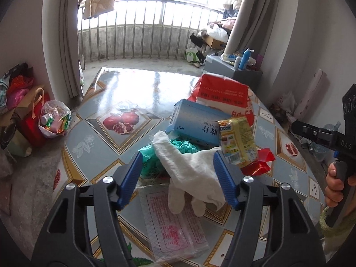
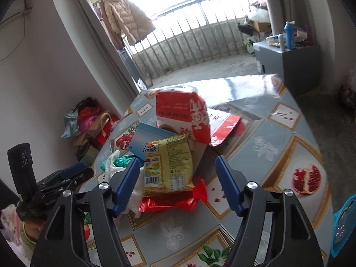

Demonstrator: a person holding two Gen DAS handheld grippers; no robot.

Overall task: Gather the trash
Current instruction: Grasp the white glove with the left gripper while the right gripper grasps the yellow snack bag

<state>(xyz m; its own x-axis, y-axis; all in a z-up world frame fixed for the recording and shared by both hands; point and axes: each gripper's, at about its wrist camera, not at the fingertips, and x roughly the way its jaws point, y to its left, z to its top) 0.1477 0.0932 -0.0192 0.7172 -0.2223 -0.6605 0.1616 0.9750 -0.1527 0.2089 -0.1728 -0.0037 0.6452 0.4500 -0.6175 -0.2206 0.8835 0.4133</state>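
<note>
On the floor at far left sits a white plastic bag (image 1: pixel 54 120) stuffed with wrappers, beside a red gift bag (image 1: pixel 33 120). The trash lies heaped on the fruit-patterned table (image 1: pixel 124 93). The left gripper (image 1: pixel 178 175) hangs with its blue jaws spread wide either side of a crumpled white tissue (image 1: pixel 189 169), which drapes over a green plastic bag (image 1: pixel 153 155) and a clear printed packet (image 1: pixel 175 224) nearer the camera. Behind stands a blue box (image 1: pixel 193 120), then a red-and-white bag (image 1: pixel 224 95) farther off. To the right, the right gripper (image 2: pixel 178 182) is likewise spread open around a yellow snack packet (image 2: pixel 169 164) leaning above a red foil wrapper (image 2: pixel 171 200).
</note>
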